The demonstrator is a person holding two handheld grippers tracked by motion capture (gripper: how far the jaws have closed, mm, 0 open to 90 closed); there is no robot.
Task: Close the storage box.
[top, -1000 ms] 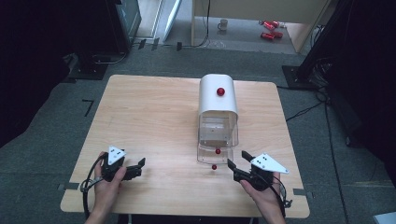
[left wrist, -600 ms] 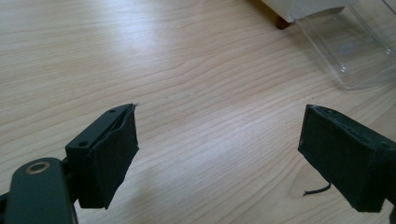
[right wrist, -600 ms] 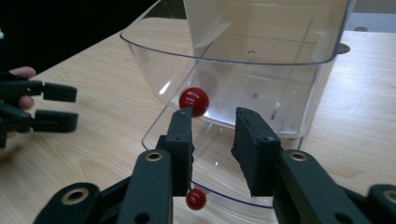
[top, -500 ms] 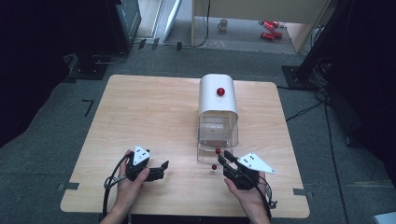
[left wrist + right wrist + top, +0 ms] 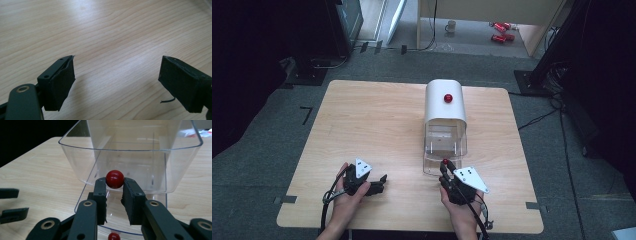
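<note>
Right gripper (image 5: pixel 446 167): lower centre-right of the high view, jaws pointing up-frame; they have just been closing and now pinch the red ball (image 5: pixel 114 179) between the pad tips, as the right gripper view shows.
Red ball (image 5: pixel 445 162): held at the very tip of the right gripper, just at the near edge of the clear tray; round, so it has no long axis and points no way.
Lower red ball (image 5: pixel 114 236): bottom centre of the right gripper view, beneath the jaws; whether it is a reflection or a second ball cannot be told.
Left gripper (image 5: pixel 379 184): lower left of the high view, jaws pointing right along the table (image 5: pixel 372 120); jaws stand wide apart over bare wood in the left gripper view, holding nothing.
Nearer hand: the right; the left is well apart from the ball.
Clear tray (image 5: pixel 75 152): directly ahead of the right gripper, open top, long axis running away up-frame.
White hood (image 5: pixel 444 107): beyond the tray, covering its far end, with a red knob (image 5: pixel 448 98) on top.
Judged next move: carry the ball forward and over the near rim.
</note>
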